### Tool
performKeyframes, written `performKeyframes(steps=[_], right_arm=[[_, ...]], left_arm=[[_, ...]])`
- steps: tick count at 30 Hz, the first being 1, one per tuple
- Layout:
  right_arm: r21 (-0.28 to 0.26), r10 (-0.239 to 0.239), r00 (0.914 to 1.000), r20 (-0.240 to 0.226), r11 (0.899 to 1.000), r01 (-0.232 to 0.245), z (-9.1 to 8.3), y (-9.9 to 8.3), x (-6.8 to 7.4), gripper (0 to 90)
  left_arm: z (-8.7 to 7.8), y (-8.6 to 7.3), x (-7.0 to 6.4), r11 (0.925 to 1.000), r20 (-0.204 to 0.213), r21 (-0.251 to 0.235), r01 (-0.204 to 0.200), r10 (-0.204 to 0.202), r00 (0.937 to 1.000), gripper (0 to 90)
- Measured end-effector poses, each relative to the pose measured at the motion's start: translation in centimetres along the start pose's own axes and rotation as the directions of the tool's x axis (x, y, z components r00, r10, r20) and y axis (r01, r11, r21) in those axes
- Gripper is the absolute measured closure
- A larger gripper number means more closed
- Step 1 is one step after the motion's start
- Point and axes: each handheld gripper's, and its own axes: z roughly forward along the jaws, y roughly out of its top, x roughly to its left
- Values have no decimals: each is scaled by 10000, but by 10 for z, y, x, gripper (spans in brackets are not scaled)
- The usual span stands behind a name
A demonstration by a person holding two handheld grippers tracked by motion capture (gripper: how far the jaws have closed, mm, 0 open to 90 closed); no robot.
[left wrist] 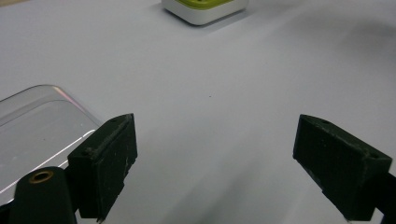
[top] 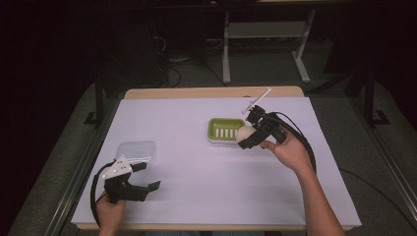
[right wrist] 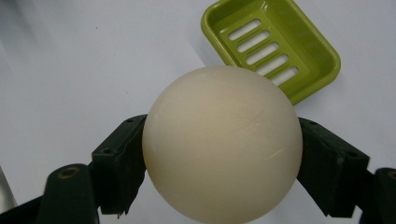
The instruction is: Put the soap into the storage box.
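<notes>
The cream ball (right wrist: pixel 222 144) hides the soap dish's (right wrist: pixel 306 65) near corner, and the clear lid (left wrist: pixel 32 126) runs off the picture's nine-o'clock edge.

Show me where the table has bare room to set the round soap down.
Widest bare patch: between clear lid and green soap dish, running to the near edge. Also bare behind the lid. Crowded where the right gripper holds the round soap at the dish.
</notes>
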Motion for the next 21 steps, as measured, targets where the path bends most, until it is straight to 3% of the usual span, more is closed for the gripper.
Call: performKeyframes(steps=[9, 21], right_arm=[[557, -438, 9989, 177, 9975, 428, 12, 26, -1, 222], [866, -388, 9987, 332, 9956, 358, 23, 56, -6, 222]], left_arm=[[0, 0, -2, 10000, 8, -29, -41, 41, 10000, 129], [0, 0, -1, 10000, 0, -4, -51, 51, 10000, 129]])
